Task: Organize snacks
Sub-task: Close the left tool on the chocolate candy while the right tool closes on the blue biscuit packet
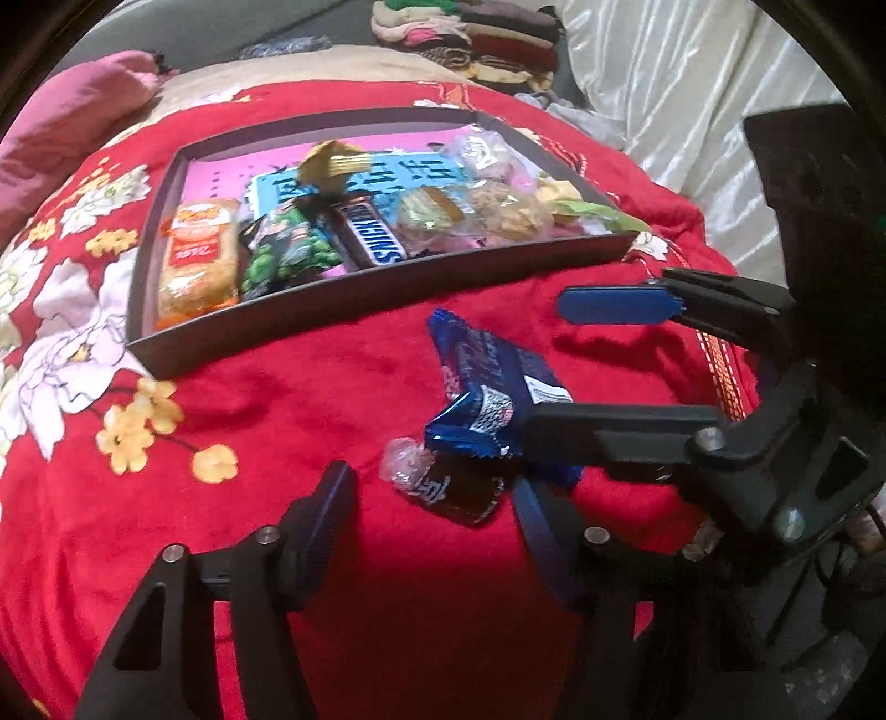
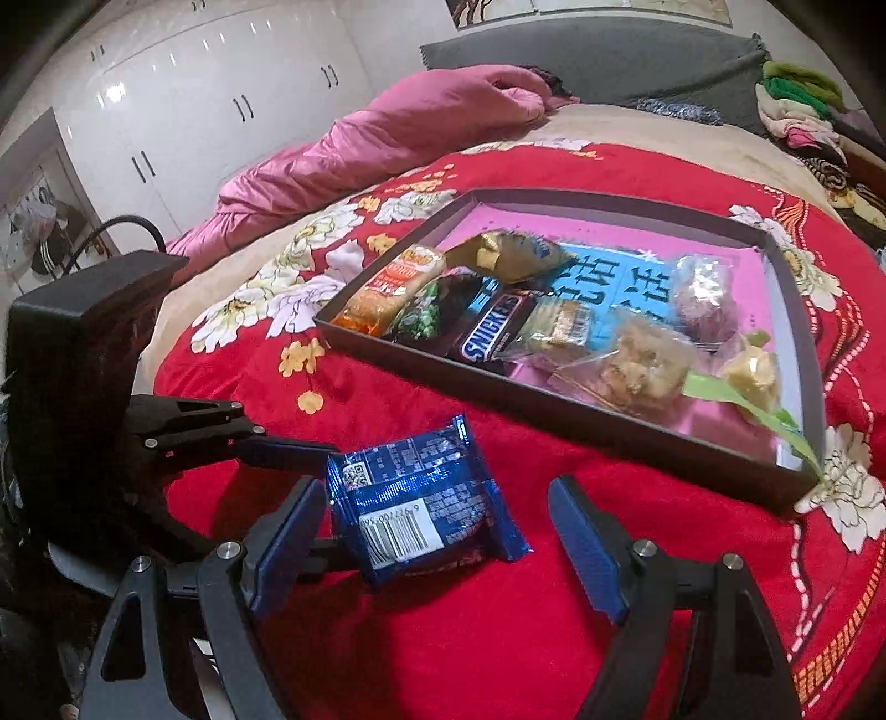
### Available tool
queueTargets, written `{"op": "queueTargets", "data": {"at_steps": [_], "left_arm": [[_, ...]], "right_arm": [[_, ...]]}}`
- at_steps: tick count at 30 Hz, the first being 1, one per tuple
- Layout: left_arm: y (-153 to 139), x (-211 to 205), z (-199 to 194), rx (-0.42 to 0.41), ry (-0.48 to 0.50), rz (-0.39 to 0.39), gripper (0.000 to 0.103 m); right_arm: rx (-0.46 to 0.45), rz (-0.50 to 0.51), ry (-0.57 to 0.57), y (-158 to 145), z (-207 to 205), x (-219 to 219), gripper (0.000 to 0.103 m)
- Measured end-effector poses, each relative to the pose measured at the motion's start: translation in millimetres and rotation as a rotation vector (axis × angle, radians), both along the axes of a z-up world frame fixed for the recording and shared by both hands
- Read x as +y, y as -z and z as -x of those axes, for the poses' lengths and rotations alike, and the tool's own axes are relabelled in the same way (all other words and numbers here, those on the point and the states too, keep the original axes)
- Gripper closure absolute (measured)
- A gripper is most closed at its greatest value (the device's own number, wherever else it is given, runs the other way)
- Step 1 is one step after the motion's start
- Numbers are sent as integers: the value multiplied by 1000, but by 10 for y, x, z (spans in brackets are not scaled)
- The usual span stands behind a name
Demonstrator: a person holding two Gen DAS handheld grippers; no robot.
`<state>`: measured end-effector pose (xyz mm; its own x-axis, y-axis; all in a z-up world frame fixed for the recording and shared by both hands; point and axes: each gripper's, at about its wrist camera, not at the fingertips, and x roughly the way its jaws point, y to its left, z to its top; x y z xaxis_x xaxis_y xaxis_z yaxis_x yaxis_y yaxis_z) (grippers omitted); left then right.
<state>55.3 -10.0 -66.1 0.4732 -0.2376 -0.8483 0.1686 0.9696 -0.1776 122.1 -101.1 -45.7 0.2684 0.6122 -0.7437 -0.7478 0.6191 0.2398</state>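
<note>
A blue foil snack packet (image 1: 493,382) (image 2: 421,504) lies on the red floral blanket, between the open fingers of my right gripper (image 2: 437,543), which also shows in the left wrist view (image 1: 559,360). A small dark wrapped candy (image 1: 443,487) lies between the open fingers of my left gripper (image 1: 432,509), which also shows in the right wrist view (image 2: 310,448). Both grippers are empty. A dark shallow box (image 1: 354,299) (image 2: 554,410) beyond holds several snacks, including a Snickers bar (image 1: 371,232) (image 2: 493,327).
The blanket (image 1: 277,399) covers a bed. A pink quilt (image 2: 415,116) lies at the far left, a pile of folded clothes (image 1: 476,39) (image 2: 803,105) at the far end. White wardrobes (image 2: 194,83) stand beyond the bed.
</note>
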Motion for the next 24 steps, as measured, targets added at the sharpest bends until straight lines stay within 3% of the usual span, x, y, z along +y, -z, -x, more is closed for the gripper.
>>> {"op": "queueTargets", "data": {"at_steps": [4, 14, 16, 17, 18, 24], "left_arm": [[30, -62, -30, -17, 31, -9, 62], [113, -7, -24, -6, 47, 20, 67], [119, 10, 3, 0, 43, 25, 67], [119, 32, 16, 2, 39, 34, 67], [105, 68, 28, 5, 29, 58, 67], [44, 173, 83, -2, -6, 96, 67]], "right_arm": [[12, 33, -36, 78, -28, 102, 21], [75, 55, -76, 302, -170, 208, 20], [54, 63, -87, 282, -149, 223, 25], [34, 83, -86, 277, -134, 221, 36], [14, 120, -79, 284, -123, 219, 40], [-28, 102, -50, 154, -33, 150, 43]]}}
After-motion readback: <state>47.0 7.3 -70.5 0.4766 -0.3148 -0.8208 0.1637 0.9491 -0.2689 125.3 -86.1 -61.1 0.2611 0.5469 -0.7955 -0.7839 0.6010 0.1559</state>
